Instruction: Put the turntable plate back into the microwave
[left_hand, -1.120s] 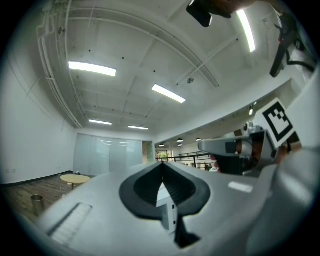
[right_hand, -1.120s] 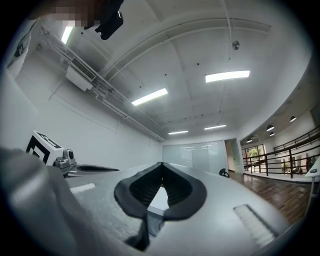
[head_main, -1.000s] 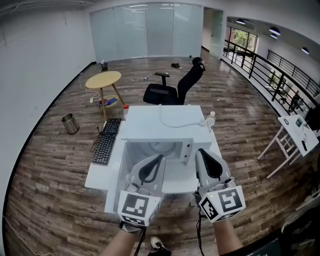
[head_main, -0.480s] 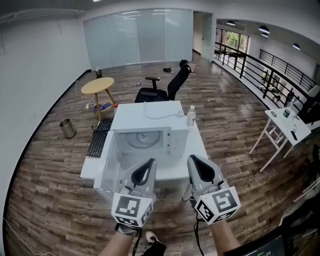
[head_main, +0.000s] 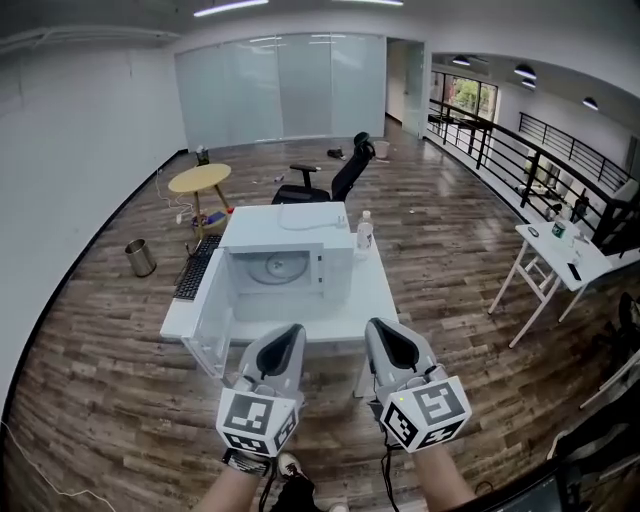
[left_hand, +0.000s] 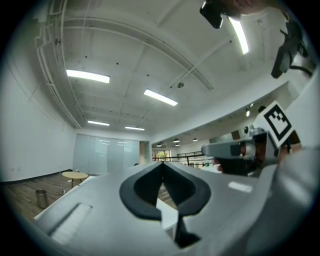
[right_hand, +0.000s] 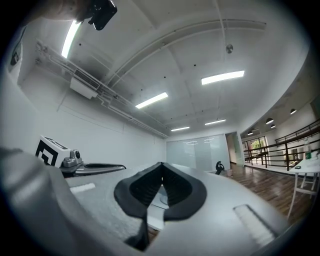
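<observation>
A: Where is the turntable plate (head_main: 277, 268)?

B: Lying flat on the floor of the microwave (head_main: 300, 225) cavity, by the look of it. It is a pale round disc behind the open door (head_main: 212, 325), which swings out to the left past the edge of the worktop (head_main: 375, 295). So the job looks done, or as good as.

A: And the grippers?

B: The left hand-held gripper (head_main: 289, 334) and the right hand-held gripper (head_main: 380, 330) both have their jaws pressed together with nothing between them. They sit side by side, well short of the worktop.

A: If the plate needed reseating, how would it handle?

B: I'd judge it glass — rigid, heavy for its size and smooth enough to slip. It would chip or shatter if knocked against the cavity wall. Take it at the near rim, pads above and below the edge, and keep it level. If it has to be lifted, use one gripper on either side, so the weight doesn't lever out of a single pinch.

A: Any raised lip to catch on?

B: Too small to tell from here.
</observation>
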